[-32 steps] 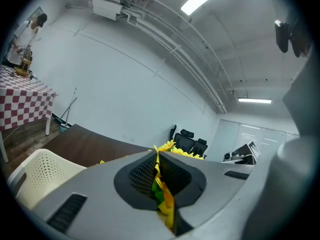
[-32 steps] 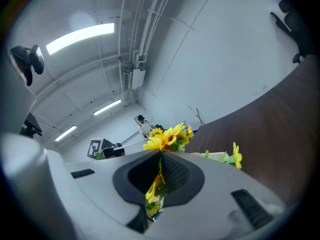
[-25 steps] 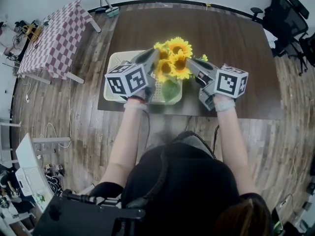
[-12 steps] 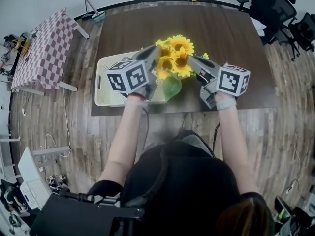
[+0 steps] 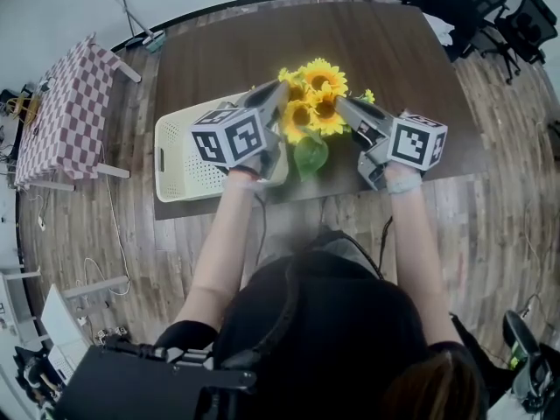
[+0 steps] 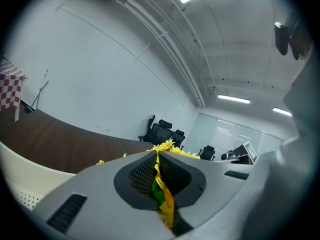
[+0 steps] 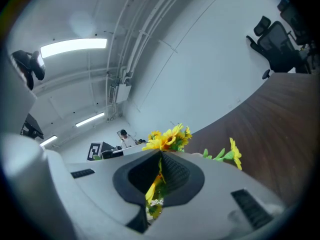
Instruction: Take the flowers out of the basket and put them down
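While the left gripper (image 5: 276, 94) and right gripper (image 5: 343, 105) each clamp shut on the flowers (image 5: 315, 103) from opposite sides, the bunch hangs upright between them, equally near both, just past the basket's (image 5: 185, 169) right end, above the table (image 5: 394, 51) near its front edge.

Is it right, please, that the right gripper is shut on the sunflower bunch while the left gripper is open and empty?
Not quite: the left gripper is not open and empty. The left gripper view shows its jaws shut on yellow petals and green of the sunflower bunch as well. The right gripper is indeed shut on the bunch.
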A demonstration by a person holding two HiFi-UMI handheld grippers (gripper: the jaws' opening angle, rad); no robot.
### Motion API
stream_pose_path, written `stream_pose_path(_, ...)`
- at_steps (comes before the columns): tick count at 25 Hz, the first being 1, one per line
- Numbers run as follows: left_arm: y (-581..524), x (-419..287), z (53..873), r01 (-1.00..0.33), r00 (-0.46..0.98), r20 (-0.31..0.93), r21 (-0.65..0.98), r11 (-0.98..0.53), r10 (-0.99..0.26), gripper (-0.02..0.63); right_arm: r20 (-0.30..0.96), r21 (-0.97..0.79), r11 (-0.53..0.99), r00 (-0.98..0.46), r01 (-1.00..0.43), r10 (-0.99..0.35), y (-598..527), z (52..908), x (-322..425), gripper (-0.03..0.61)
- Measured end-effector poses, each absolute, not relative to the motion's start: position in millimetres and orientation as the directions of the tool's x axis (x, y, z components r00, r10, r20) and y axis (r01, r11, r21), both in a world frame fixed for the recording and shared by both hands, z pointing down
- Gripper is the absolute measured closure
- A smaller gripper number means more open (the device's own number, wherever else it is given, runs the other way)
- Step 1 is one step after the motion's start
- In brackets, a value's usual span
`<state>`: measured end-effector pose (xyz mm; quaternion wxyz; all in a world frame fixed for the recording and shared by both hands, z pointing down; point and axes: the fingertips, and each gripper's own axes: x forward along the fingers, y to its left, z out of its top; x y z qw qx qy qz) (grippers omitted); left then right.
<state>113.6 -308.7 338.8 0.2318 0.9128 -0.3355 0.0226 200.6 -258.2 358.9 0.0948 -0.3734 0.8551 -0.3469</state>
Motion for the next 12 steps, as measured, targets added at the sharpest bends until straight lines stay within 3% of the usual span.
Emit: stream_pose_path(12, -310.0, 132.3, 358.4, -0.576, 0.814, 0.236, 0.450, -0.682, -0.531, 0.612, 0.151, -0.684, 0.391, -0.644, -0.615, -0.750, -256.1, 374.7, 217.3, 0.575)
